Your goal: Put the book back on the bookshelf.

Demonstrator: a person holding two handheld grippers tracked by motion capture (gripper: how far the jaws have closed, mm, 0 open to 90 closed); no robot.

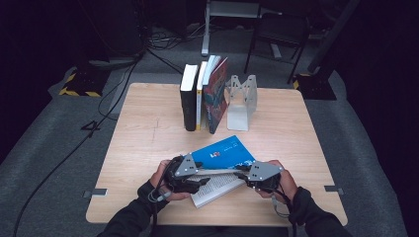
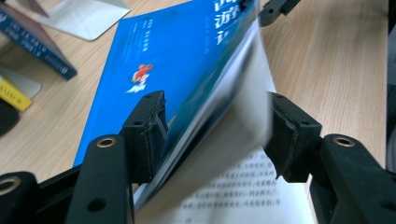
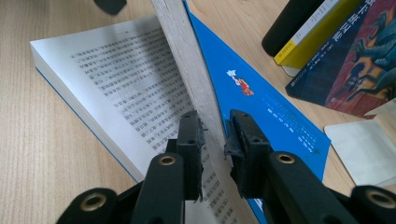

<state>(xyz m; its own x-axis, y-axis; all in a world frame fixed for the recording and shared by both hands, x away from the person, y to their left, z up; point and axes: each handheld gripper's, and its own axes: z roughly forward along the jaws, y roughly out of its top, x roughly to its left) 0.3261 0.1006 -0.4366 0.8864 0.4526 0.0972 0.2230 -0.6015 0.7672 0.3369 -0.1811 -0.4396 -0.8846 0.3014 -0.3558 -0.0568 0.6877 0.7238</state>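
A blue paperback lies open near the front of the wooden table. Its front half with the blue cover is raised on edge above the printed pages. My right gripper is shut on that raised block of pages, one pad against each side. From the opposite side, my left gripper straddles the same block, its jaws apart and blurred pages loose between them. In the high view the left gripper and right gripper face each other across the book.
Three upright books stand in a row at the back middle of the table, with a grey metal bookend just right of them. Bare tabletop lies to both sides. Cables cross the grey floor at the left.
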